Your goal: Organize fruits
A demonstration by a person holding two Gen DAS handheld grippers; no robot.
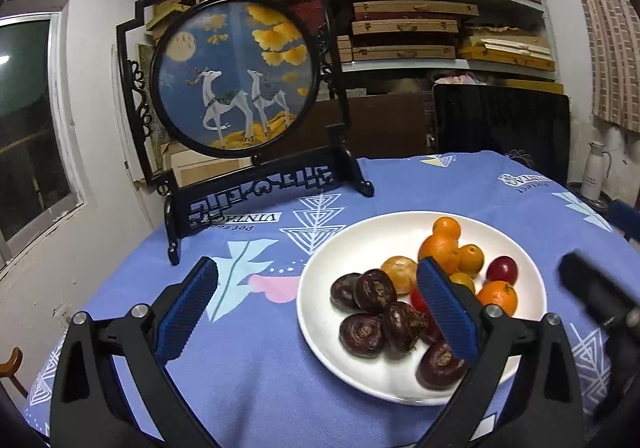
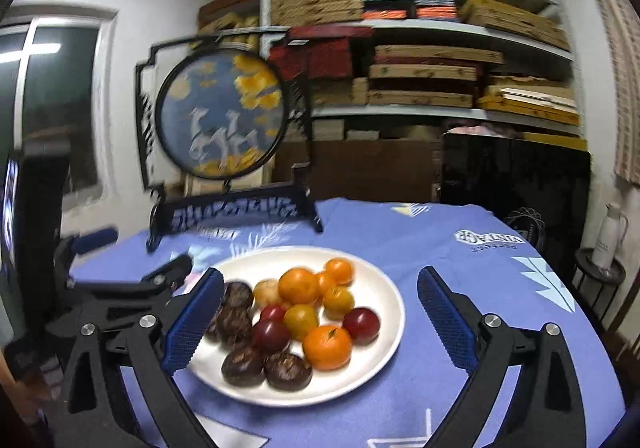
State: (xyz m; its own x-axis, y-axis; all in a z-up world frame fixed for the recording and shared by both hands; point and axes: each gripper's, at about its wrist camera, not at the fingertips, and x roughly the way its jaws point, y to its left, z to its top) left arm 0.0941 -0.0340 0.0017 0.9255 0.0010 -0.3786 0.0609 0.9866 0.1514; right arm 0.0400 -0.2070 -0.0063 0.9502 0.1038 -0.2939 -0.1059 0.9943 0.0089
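Observation:
A white plate (image 1: pixel 340 248) on the blue patterned tablecloth holds orange mandarins (image 1: pixel 440 248), dark brown water chestnuts (image 1: pixel 374 290) and red plums (image 1: pixel 502 268). My left gripper (image 1: pixel 318 264) hangs open just before the plate's left side, and its right finger (image 1: pixel 446 308) covers part of the fruit. Nothing is pressed between its pads. In the right wrist view the same plate (image 2: pixel 380 288) lies between the wide-open fingers of my right gripper (image 2: pixel 320 274), with mandarins (image 2: pixel 328 346), plums (image 2: pixel 360 324) and chestnuts (image 2: pixel 244 366) on it. Neither gripper touches a fruit.
A round deer picture in a black stand (image 1: pixel 236 76) occupies the table's far left. Behind are shelves of flat boxes (image 1: pixel 420 28), a black chair back (image 1: pixel 500 124) and a white flask (image 1: pixel 596 168). A window (image 1: pixel 28 120) is on the left wall.

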